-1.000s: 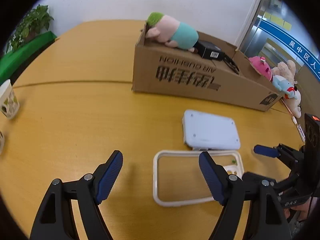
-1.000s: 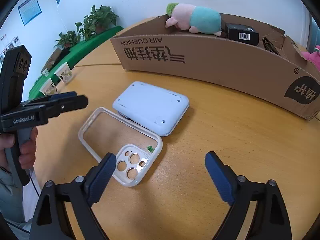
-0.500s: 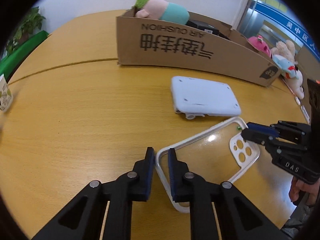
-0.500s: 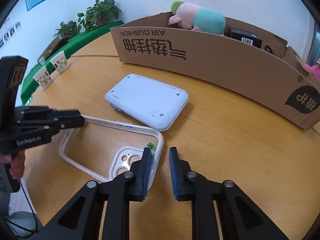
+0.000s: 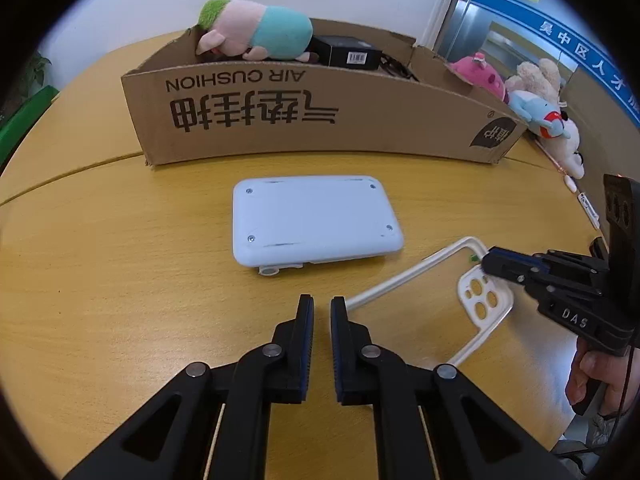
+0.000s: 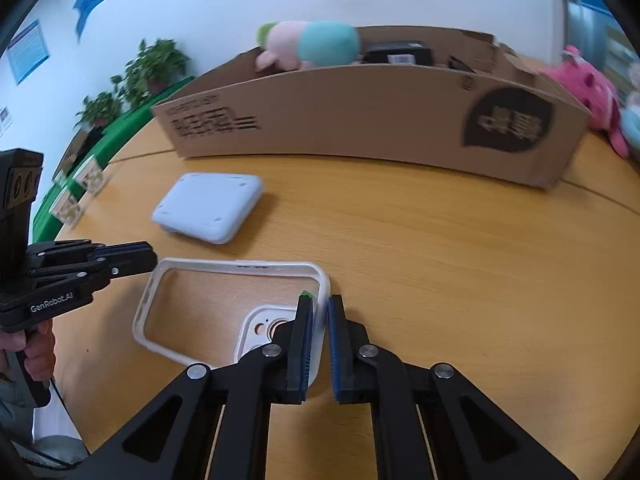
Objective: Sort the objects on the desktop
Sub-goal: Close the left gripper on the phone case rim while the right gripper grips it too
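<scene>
1. The right claw point(image 6: 319, 312) is clenched on the phone case point(image 6: 224, 268), with the case's long white rim pinched between its blue pads next to the camera cut-outs.
2. The left claw point(image 5: 321, 312) is nearly closed with a thin gap between the pads; seen from the right wrist, its tips sit at the case's opposite corner, around 9 o'clock of the case. Whether it actually grips the rim I cannot tell.
3. The case is a clear shell with a white frame, lying low over the desk point(image 5: 100, 280); whether it rests on the wood or is lifted off it I cannot tell. In the left view it stretches from the left claw out towards 2 o'clock, where the right claw's black body meets it.
4. Just beyond the case lies a white box point(image 5: 316, 220), flat on the desk with screws at its four corners, close to the case but not touching it.
5. Farther back, at 12 o'clock, stands a long carton point(image 5: 320, 116) printed "AIR CUSHION" upside down.
6. In the carton rest a plush pig point(image 5: 256, 32) in pink and teal and a black box point(image 5: 346, 54) just beside it.
7. Past the carton's right end, at 2 o'clock, more plush toys point(image 5: 536, 92) are piled on the desk.
8. Far off at 10 o'clock in the right view, paper cups point(image 6: 76, 196) stand near the desk's edge, with plants point(image 6: 152, 68) behind them.
</scene>
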Demonstrator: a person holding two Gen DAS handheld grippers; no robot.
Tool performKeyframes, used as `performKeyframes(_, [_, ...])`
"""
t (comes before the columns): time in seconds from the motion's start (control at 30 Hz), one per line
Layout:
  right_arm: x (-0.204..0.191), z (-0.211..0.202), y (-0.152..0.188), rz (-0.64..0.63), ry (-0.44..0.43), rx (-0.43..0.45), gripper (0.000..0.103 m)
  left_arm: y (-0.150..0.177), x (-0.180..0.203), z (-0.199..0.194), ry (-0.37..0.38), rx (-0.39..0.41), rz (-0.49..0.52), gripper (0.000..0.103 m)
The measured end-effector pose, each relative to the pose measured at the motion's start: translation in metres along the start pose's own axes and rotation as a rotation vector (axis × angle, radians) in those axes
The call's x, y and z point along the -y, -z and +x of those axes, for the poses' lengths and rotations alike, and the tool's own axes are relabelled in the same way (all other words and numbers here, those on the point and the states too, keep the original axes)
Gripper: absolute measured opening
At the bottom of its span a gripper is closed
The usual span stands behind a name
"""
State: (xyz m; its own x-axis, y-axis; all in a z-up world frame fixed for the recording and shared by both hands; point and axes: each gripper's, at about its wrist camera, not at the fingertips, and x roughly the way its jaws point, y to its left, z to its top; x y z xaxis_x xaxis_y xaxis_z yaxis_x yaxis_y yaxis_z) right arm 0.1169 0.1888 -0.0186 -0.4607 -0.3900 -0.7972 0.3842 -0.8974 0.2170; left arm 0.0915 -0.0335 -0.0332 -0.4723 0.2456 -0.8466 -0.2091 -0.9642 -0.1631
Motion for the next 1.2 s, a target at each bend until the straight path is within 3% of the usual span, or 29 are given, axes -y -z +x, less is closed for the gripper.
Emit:
performKeyframes(0.1, [0.011,-0.004,0.001,0.026,0.013,0.007,0.005,0.003,0.001,0.001,-0.041,-0.048,-0.019,0.008])
performKeyframes(0.23, [0.015,-0.006,0.000,0.059,0.032,0.034,0.004,0.012,0.011,0.004,0.029,-0.096,-0.044,0.013])
performKeyframes(0.33, [0.011,-0.004,-0.001,0.061,0.061,0.041,0.005,0.013,0.017,0.006,-0.009,-0.081,-0.047,0.013])
performKeyframes(0.53, [0.013,-0.005,0.000,0.069,0.068,0.040,0.004,0.012,0.007,0.002,0.064,-0.094,-0.112,0.013])
performKeyframes(0.57, [0.013,-0.006,0.000,0.073,0.070,0.043,0.004,0.012,0.005,0.000,0.079,-0.093,-0.121,0.016])
performKeyframes(0.63, [0.014,-0.005,0.000,0.080,0.075,0.045,0.004,0.011,0.006,-0.005,0.110,-0.078,-0.132,0.031])
performKeyframes(0.7, [0.014,-0.004,0.000,0.083,0.079,0.045,0.004,0.011,0.007,-0.006,0.153,-0.061,-0.154,0.057])
performKeyframes(0.77, [0.012,-0.004,0.001,0.085,0.084,0.048,0.004,0.011,0.009,-0.001,0.188,-0.070,-0.177,0.060])
performKeyframes(0.87, [0.009,-0.004,0.001,0.081,0.075,0.048,0.004,0.013,0.021,0.006,0.143,-0.072,-0.130,0.057])
performKeyframes(0.93, [0.007,-0.004,0.002,0.077,0.074,0.045,0.004,0.013,0.025,0.008,0.125,-0.076,-0.110,0.040])
performKeyframes(1.0, [0.005,-0.003,0.004,0.073,0.071,0.041,0.005,0.013,0.023,0.009,0.086,-0.077,-0.107,0.016])
performKeyframes(1.03, [0.004,-0.003,0.005,0.070,0.075,0.040,0.005,0.014,0.020,0.009,0.070,-0.073,-0.110,0.010])
performKeyframes(1.2, [0.002,-0.005,0.010,0.070,0.062,0.039,0.006,0.014,0.013,0.011,0.086,-0.068,-0.129,0.009])
